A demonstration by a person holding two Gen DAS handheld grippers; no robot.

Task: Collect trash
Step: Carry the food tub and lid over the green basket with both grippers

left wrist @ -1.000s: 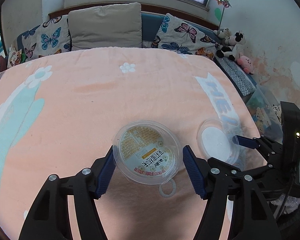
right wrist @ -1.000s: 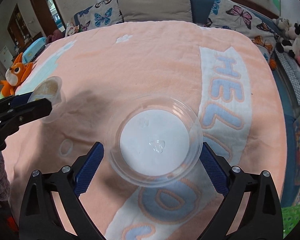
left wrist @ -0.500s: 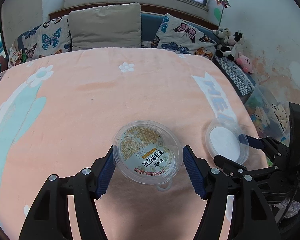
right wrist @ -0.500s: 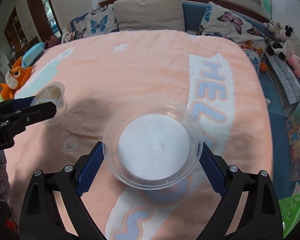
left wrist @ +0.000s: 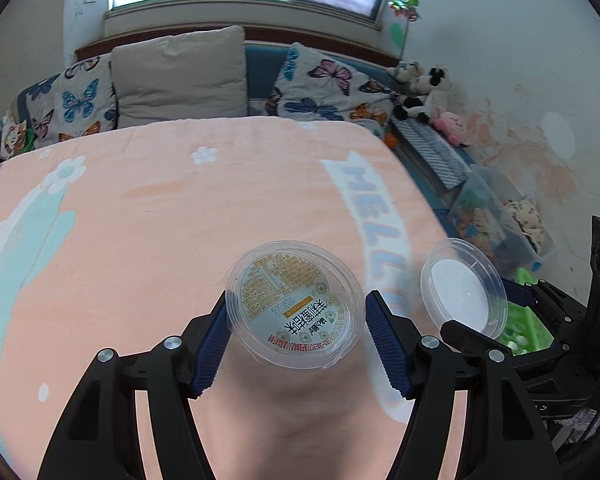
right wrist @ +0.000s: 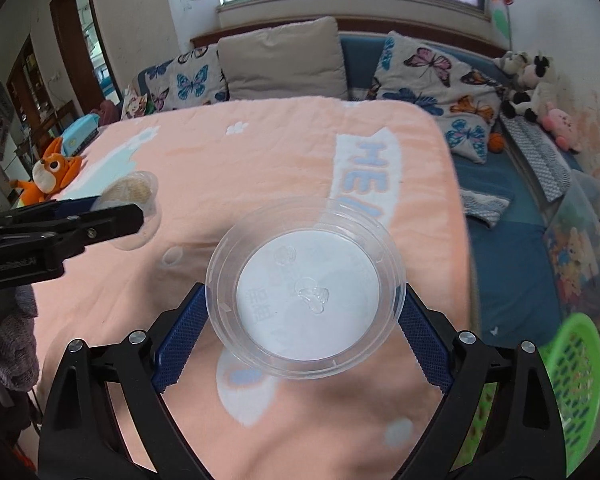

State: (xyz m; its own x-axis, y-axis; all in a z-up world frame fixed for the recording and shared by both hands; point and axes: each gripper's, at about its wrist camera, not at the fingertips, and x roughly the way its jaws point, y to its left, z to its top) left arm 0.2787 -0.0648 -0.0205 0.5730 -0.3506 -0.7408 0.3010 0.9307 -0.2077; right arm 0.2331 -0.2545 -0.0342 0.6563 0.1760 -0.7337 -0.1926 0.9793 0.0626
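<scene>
Item: printed clear cup. It is clamped at its sides between the pads of the left tool, label toward the camera, and is carried clear above the peach blanket of the bed.

Item: plain clear cup. It is clamped across its rim by the right tool, whose jaws stand wide on it; its white base faces the camera, and it too is held off the blanket.

Item: green basket. It is seen on the floor past the bed's near right corner, below and to the right of the right tool. In the left wrist view it lies beyond the plain cup, partly hidden by the right tool.

Relation governing the coming move: the basket, judged the likely receptacle, lies rightward and downward from both cups. The right hand is the nearer; the left would have to cross over. Neither cup is yet above the basket.
</scene>
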